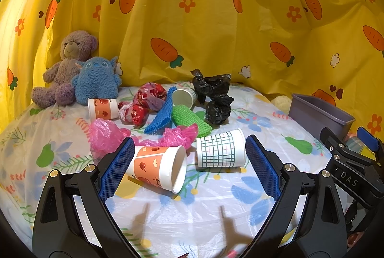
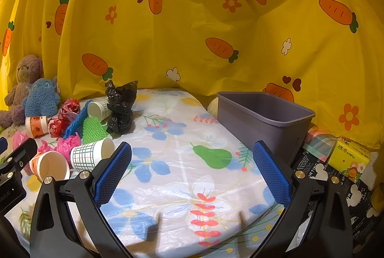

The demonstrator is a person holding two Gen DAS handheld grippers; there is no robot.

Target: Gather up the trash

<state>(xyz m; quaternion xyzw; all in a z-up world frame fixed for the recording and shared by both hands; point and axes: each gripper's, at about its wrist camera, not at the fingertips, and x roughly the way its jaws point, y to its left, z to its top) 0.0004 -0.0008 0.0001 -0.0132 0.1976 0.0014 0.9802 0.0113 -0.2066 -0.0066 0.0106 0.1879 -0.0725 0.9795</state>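
Note:
Trash lies on the floral table cover (image 1: 216, 205). My left gripper (image 1: 189, 162) is open, just above the table, with an orange apple-print paper cup (image 1: 158, 166) lying on its side against the left finger pad (image 1: 117, 169). A green-grid cup (image 1: 219, 150) lies between the fingers, farther off. Behind are pink plastic (image 1: 108, 133), a green mesh piece (image 1: 189, 117), a blue mesh piece (image 1: 162, 113), red wrappers (image 1: 144, 101), a black bag (image 1: 216, 97) and two more cups (image 1: 103, 109) (image 1: 183, 95). My right gripper (image 2: 192, 169) is open and empty over bare cover, left of the grey bin (image 2: 261, 118).
Two plush toys (image 1: 79, 73) sit at the back left. A yellow carrot-print curtain (image 1: 216, 17) hangs behind the table. Right of the bin lie a yellow tissue pack (image 2: 348, 157) and black printed packaging (image 2: 319, 169). The right gripper's body (image 1: 352, 166) shows in the left wrist view.

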